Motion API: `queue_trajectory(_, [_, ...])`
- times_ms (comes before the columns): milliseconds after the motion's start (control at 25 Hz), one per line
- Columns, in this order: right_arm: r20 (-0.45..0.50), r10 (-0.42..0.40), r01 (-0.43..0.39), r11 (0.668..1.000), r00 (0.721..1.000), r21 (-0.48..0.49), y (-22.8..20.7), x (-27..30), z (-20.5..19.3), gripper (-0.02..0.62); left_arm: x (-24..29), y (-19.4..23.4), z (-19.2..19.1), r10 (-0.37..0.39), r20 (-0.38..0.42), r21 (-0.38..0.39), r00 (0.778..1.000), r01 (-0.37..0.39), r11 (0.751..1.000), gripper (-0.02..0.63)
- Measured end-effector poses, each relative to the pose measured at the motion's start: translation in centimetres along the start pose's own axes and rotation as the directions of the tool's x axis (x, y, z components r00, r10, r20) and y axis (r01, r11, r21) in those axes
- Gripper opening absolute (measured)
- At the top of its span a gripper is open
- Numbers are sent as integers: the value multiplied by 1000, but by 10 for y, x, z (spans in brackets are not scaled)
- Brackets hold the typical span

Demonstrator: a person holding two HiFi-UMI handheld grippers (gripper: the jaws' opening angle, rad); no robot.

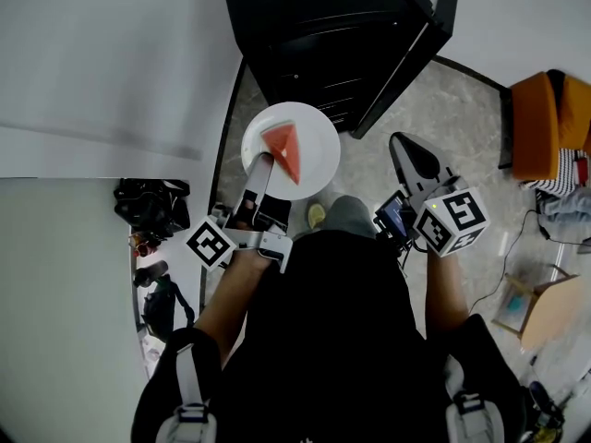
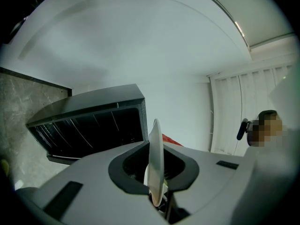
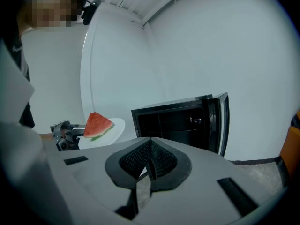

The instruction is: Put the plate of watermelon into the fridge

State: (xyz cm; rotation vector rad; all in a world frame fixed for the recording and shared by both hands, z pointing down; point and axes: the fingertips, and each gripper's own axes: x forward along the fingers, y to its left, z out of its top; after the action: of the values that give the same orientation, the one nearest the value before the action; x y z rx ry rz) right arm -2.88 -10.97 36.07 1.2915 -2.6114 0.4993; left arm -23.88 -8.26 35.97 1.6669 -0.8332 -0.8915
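Plate of watermelon [image 1: 319,133], just one, is pinched at its near rim by the left gripper [image 1: 262,166], with a single red wedge [image 1: 284,148] on top. Right gripper [image 1: 406,150], second of two, hangs right of it, jaws pressed together, empty. Farther off, one black fridge [image 1: 323,26] stands on the floor [image 1: 443,109], its one door [image 1: 414,63] swung open.
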Motion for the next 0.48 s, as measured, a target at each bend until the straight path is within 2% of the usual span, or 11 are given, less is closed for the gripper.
queue_trajectory(320, [-21,-22,22,999,1000,42,-2,-5,-6,12,-1,2,-1,2,4,-13,1000,-2,1000,37])
queue_trajectory(480, [-12,-8,8,998,1000,62,-4,-7,-6,12,-1,3,-1,-1,-4,-8,1000,1,1000,37])
